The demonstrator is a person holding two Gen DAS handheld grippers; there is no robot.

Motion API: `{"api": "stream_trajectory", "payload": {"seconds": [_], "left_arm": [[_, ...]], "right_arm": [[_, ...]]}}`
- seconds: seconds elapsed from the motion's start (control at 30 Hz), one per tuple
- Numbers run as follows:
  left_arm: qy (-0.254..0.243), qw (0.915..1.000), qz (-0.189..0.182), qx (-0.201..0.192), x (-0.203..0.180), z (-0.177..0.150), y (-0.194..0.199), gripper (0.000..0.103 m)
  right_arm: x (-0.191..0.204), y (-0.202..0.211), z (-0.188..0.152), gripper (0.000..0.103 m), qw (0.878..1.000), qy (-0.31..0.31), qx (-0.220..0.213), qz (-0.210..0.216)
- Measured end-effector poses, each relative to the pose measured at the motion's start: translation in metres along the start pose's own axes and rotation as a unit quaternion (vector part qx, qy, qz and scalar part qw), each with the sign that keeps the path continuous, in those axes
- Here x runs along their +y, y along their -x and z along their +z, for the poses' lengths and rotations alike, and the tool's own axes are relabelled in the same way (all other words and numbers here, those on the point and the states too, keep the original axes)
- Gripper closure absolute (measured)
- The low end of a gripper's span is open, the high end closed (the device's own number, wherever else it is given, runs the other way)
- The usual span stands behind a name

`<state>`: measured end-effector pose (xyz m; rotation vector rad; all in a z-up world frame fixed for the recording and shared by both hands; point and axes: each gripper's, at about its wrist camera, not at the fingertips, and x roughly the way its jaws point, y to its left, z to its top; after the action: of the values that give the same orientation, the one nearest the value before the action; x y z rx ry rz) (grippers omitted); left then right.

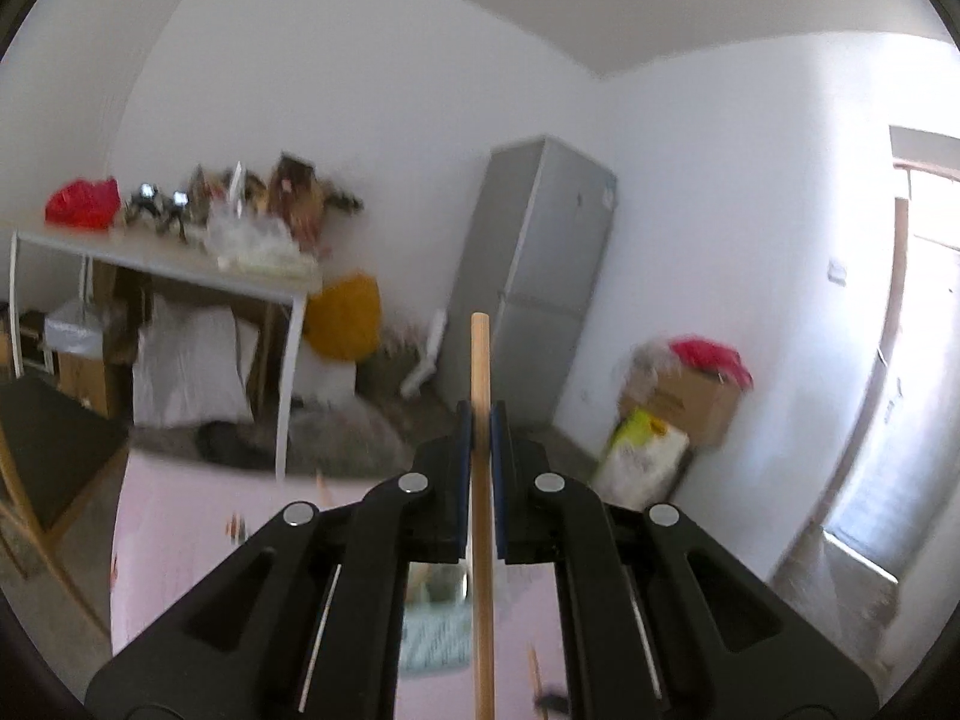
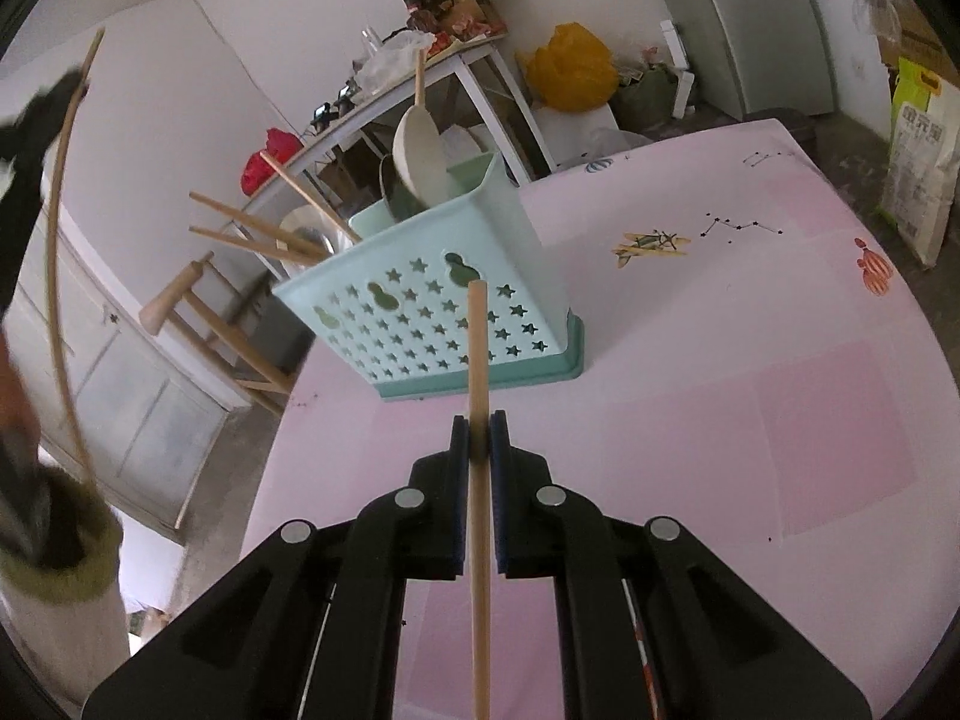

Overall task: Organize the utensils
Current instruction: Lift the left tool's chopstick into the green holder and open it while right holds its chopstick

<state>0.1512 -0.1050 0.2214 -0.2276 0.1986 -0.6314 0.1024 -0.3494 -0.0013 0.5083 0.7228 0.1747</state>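
Both my tongs pinch a wooden stick each, above the pink table.

My left tongs (image 1: 480, 420) are pressed onto a wooden stick (image 1: 480, 360) that runs straight up between the pads, raised so the view looks out at the room, with a grey fridge (image 1: 540, 276) behind; this view is blurred. My right tongs (image 2: 479, 432) clamp a second wooden stick (image 2: 478, 348), its tip in front of the mint-green utensil holder (image 2: 444, 300) standing on the table (image 2: 750, 390). The holder, pierced with star cut-outs, already contains chopsticks (image 2: 258, 228) leaning out to the left and a pale spoon (image 2: 420, 156) at its back.
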Motion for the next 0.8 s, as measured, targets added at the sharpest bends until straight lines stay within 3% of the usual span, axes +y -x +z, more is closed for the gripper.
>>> {"api": "stream_trajectory", "payload": {"seconds": [0.1, 0.27, 0.47, 0.8], "left_arm": [[0.0, 0.999, 0.023, -0.038, -0.008, 0.012, -0.024, 0.098], [-0.018, 0.9905, 0.097, -0.096, -0.018, 0.01, -0.07, 0.098], [-0.036, 0.9812, 0.159, -0.103, -0.022, -0.006, -0.114, 0.098], [-0.073, 0.9727, 0.201, -0.091, -0.028, -0.038, -0.153, 0.098]], "right_arm": [[-0.005, -0.002, 0.001, 0.096, 1.0, -0.005, 0.003, 0.009], [-0.016, -0.005, 0.002, 0.096, 1.0, -0.019, 0.006, 0.016], [-0.03, -0.01, 0.005, 0.096, 0.999, -0.033, 0.014, 0.019], [-0.046, -0.017, 0.007, 0.096, 0.999, -0.047, 0.02, 0.018]]}}
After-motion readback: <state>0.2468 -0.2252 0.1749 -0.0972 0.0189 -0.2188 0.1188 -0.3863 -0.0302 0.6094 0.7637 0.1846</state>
